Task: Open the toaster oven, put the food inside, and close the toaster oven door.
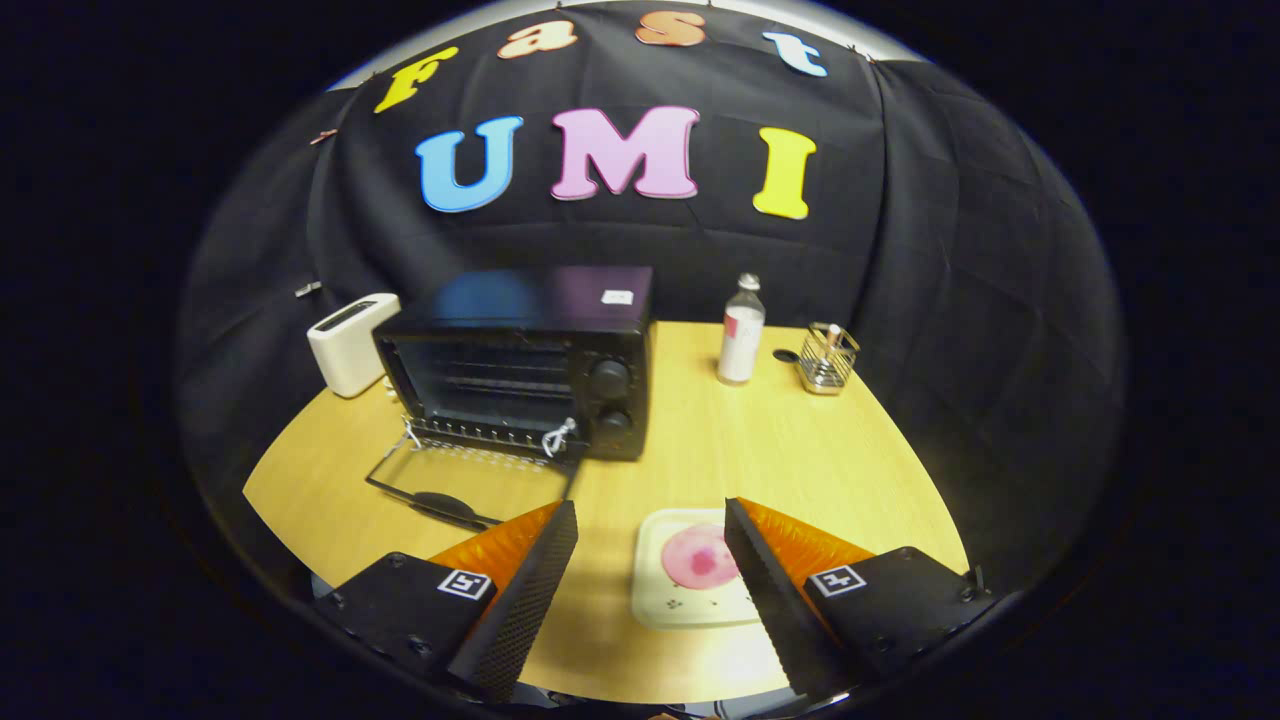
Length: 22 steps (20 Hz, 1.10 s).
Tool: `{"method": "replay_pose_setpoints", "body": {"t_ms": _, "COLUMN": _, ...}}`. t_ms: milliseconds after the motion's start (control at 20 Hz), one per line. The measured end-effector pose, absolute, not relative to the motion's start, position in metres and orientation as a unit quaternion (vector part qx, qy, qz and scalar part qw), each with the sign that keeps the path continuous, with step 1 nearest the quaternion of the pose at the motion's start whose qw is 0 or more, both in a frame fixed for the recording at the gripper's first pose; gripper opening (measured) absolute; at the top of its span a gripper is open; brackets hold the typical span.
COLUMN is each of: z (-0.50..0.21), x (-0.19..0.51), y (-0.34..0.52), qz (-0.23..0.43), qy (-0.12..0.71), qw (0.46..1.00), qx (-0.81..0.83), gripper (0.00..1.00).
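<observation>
- Toaster oven (520, 365) black, left of frame centre on the wooden table (790, 450); door (465, 478) dropped open flat toward camera, rack visible inside.
- Food (700, 558), pink round piece, on a pale square plate (660, 590) at lower centre.
- Gripper (650, 525) fingers spread wide, holding nothing; plate lies between them, nearer the right finger.
- White toaster (350, 343) left of oven.
- Bottle (741, 332) and wire holder (828, 358) right of the oven, at the table's far edge.
</observation>
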State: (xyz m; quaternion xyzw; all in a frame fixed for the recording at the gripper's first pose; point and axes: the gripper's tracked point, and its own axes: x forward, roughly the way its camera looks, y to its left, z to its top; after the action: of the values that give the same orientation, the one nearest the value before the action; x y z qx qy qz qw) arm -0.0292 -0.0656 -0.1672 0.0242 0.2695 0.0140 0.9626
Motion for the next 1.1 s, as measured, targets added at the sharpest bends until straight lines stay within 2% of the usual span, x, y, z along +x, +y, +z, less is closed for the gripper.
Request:
{"method": "replay_pose_setpoints", "body": {"t_ms": 500, "z": -0.272, "x": -0.026, "y": -0.167, "qz": 0.005, "qy": 0.421, "qw": 0.907, "qx": 0.017, "gripper": 0.99}}
{"method": "replay_pose_setpoints", "body": {"t_ms": 850, "z": -0.323, "x": -0.022, "y": -0.182, "qz": 0.033, "qy": 0.492, "qw": 0.870, "qx": 0.023, "gripper": 0.95}}
{"method": "replay_pose_setpoints", "body": {"t_ms": 950, "z": -0.325, "x": -0.020, "y": -0.177, "qz": 0.041, "qy": 0.492, "qw": 0.869, "qx": 0.025, "gripper": 0.90}}
{"method": "replay_pose_setpoints", "body": {"t_ms": 1050, "z": -0.326, "x": -0.016, "y": -0.170, "qz": 0.044, "qy": 0.494, "qw": 0.868, "qx": 0.040, "gripper": 0.74}}
{"method": "replay_pose_setpoints", "body": {"t_ms": 1100, "z": -0.327, "x": -0.015, "y": -0.166, "qz": 0.047, "qy": 0.498, "qw": 0.864, "qx": 0.049, "gripper": 0.61}}
